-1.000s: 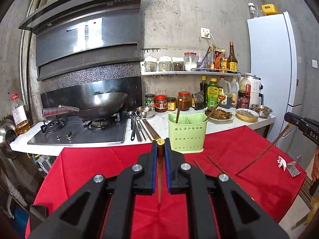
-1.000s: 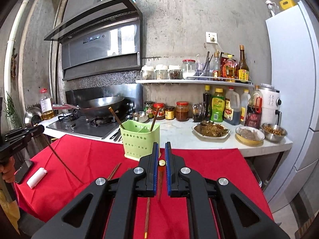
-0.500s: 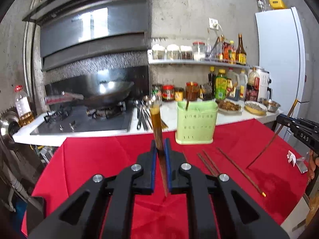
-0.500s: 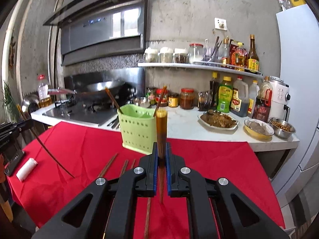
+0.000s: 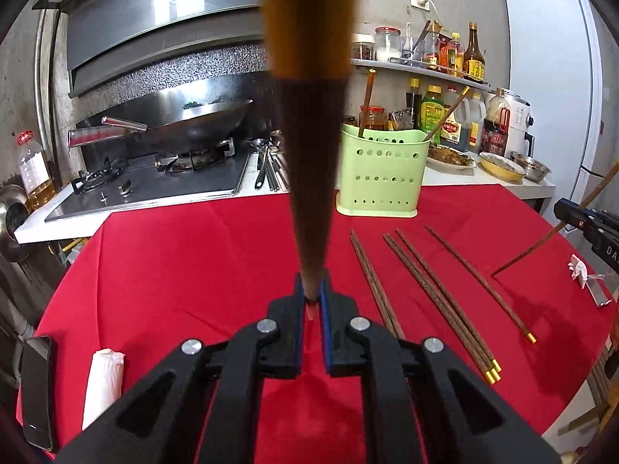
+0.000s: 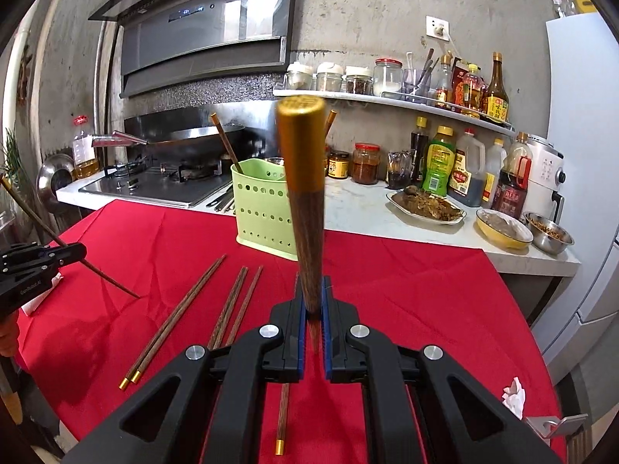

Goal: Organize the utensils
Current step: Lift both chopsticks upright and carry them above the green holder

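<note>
My left gripper (image 5: pixel 310 301) is shut on a dark wooden chopstick (image 5: pixel 307 178) whose gold-capped end rises toward the camera. My right gripper (image 6: pixel 312 301) is shut on a second chopstick (image 6: pixel 305 212), its gold cap pointing up. Each gripper also shows in the other view, the right gripper (image 5: pixel 570 212) at the right edge and the left gripper (image 6: pixel 75 253) at the left edge, with its chopstick's thin tip near the red tablecloth (image 5: pixel 193 263). A green perforated holder (image 5: pixel 381 172) with two chopsticks in it stands at the cloth's far edge. Several loose chopsticks (image 5: pixel 437 294) lie on the cloth.
Behind the table runs a white counter with a gas stove and wok (image 5: pixel 185 131), metal utensils (image 5: pixel 271 166), jars, bottles and food dishes (image 6: pixel 425 205). A fridge (image 5: pixel 557 77) stands at the right. A phone (image 5: pixel 36 390) and a white roll (image 5: pixel 102 382) lie at the cloth's left edge.
Both grippers have sunk toward the table and tilted further down. The held chopsticks have swung upright, so their gold ends now loom toward the cameras.
</note>
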### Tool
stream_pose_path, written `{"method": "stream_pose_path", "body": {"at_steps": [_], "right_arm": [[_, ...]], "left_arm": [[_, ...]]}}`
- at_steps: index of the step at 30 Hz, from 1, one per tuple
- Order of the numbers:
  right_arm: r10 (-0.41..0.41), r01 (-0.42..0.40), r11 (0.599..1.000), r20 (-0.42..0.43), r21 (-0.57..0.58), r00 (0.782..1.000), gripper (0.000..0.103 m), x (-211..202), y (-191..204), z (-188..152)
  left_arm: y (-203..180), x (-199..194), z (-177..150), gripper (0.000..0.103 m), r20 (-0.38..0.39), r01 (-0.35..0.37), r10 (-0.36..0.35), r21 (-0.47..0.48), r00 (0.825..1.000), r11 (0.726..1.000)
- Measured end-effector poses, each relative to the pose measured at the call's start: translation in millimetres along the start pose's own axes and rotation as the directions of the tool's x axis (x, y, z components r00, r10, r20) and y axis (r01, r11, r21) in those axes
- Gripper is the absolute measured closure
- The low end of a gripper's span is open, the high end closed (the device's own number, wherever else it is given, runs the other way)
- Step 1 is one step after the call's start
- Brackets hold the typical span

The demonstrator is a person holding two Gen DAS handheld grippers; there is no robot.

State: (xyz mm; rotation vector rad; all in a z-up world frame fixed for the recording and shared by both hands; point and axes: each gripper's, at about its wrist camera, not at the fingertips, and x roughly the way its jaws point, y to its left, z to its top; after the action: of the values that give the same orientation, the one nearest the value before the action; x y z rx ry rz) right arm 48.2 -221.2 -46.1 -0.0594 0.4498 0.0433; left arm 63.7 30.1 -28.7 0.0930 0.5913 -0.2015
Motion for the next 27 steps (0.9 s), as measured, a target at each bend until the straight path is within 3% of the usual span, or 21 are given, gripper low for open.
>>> {"method": "stream_pose_path", "body": {"at_steps": [11, 16, 27], "right_arm": [[0.026, -0.026, 1.0, 0.005, -0.009, 1.0, 0.097, 6.9, -2.9, 29.3], [0.04, -0.038, 0.998, 0.047, -0.04, 0.998, 0.097, 13.6, 4.7, 65.4], [0.071, -0.063, 0.997, 0.186, -0.047, 0.98, 0.097, 30.4, 9.0, 159.9]], "left_arm": [[-11.9, -1.2, 33.9, 0.096, 0.044, 0.055, -0.056, 0.034, 0.997, 0.998], [-22.1, 5.3, 72.0, 0.096, 0.088, 0.094, -0.099, 0.055, 0.991, 0.994], [-47.4, 21.0, 172.9, 0.096, 0.212, 0.174, -0.191, 0.097, 0.958, 0.98]]}}
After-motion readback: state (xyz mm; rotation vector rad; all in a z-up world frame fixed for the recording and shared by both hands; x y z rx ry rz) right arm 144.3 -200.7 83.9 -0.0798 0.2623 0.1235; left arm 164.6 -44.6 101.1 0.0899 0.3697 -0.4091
